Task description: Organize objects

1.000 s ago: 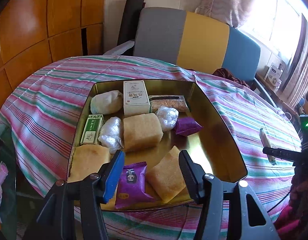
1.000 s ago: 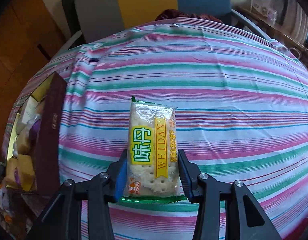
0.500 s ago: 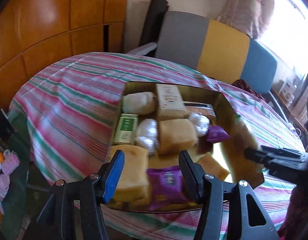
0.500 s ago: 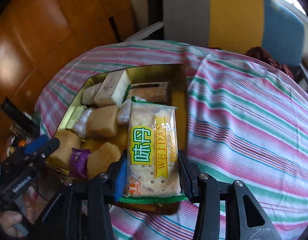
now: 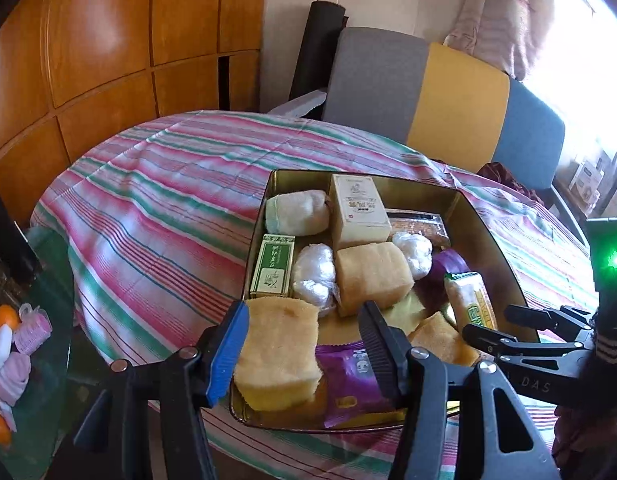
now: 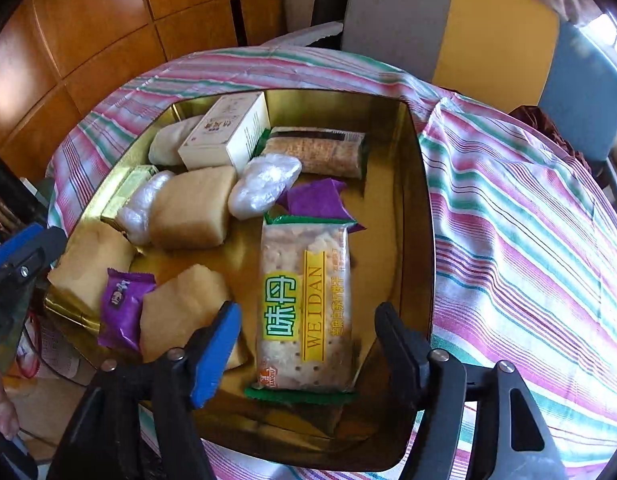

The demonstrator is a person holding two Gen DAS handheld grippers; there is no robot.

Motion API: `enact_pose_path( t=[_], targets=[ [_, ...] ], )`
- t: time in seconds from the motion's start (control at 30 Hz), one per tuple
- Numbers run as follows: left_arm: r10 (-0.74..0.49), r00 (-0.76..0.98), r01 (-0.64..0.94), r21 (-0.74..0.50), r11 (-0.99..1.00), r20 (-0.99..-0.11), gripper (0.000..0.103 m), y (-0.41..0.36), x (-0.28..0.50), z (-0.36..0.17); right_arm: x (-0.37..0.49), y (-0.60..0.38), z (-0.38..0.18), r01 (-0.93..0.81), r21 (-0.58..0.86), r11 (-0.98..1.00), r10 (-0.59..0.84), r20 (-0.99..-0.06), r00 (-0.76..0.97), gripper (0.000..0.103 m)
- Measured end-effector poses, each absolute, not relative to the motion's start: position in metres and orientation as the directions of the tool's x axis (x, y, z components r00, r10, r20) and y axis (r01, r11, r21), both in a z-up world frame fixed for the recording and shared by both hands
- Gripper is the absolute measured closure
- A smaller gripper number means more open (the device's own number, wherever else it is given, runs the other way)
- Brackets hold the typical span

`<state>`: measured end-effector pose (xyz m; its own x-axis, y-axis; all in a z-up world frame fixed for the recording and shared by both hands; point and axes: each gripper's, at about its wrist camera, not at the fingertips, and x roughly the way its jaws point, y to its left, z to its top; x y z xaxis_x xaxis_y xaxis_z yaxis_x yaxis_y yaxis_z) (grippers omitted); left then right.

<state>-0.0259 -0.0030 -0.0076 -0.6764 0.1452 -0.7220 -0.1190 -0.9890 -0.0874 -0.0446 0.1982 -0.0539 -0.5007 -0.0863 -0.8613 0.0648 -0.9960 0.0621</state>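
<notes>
The gold tin (image 6: pixel 418 208) sits on the striped tablecloth (image 6: pixel 528 240), and its right-hand side is the only bare stretch of floor inside it, running along the right wall. The cracker packet (image 6: pixel 306 300) lies flat there, lengthwise, its far end overlapping a purple wrapper (image 6: pixel 314 200) and its near end close to the tin's front rim. The right gripper (image 6: pixel 308 338) hangs just above that near end; its jaws have just been opening and stand apart, both pads clear of the packet that lies between them. Left of the packet the tin is crowded: a sponge cake piece (image 6: pixel 184 306) just beside it, a purple sachet (image 6: pixel 122 308), a bigger cake block (image 6: pixel 192 208), plastic-wrapped lumps (image 6: pixel 264 184), a cream box (image 6: pixel 224 132) and a long brown bar (image 6: pixel 316 152) against the far wall. The left gripper (image 5: pixel 304 350) waits over the tin's front left corner, fingers apart with nothing held, a yellow cake slab (image 5: pixel 278 356) lying below between them. Only its camera shows the green box (image 5: pixel 272 266) face-on along the tin's left wall, the cracker packet (image 5: pixel 470 302) tucked by the right wall, and a glass side table (image 5: pixel 36 320) with small oranges (image 5: pixel 6 316) beyond the tablecloth's edge.
</notes>
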Motion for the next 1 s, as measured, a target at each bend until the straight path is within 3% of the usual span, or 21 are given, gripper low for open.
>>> enact_pose_path(
  t=[0.37, 0.57, 0.83, 1.0],
  targets=[
    [0.040, -0.764, -0.042, -0.013, -0.999, -0.644, 0.031, 0.012, -0.008, 0.030, -0.015, 0.195, -0.026, 0.006, 0.059, -0.998, -0.049, -0.764, -0.644, 0.026],
    [0.030, -0.786, -0.073, 0.044, -0.996, -0.617, 0.031, 0.031, 0.010, 0.042, 0.007, 0.193, -0.013, -0.008, 0.068, -0.998, -0.043, -0.715, -0.698, 0.024],
    [0.117, -0.722, -0.138, -0.023, -0.990, -0.682, 0.031, 0.038, 0.011, 0.029, 0.022, 0.188, -0.012, -0.005, 0.075, -0.997, -0.049, -0.698, -0.714, 0.024],
    [0.109, -0.717, -0.122, -0.029, -0.992, -0.689, 0.031, 0.035, 0.009, 0.023, 0.024, 0.191, -0.009, -0.040, 0.067, -0.997, -0.017, -0.684, -0.729, 0.024]
  ],
)
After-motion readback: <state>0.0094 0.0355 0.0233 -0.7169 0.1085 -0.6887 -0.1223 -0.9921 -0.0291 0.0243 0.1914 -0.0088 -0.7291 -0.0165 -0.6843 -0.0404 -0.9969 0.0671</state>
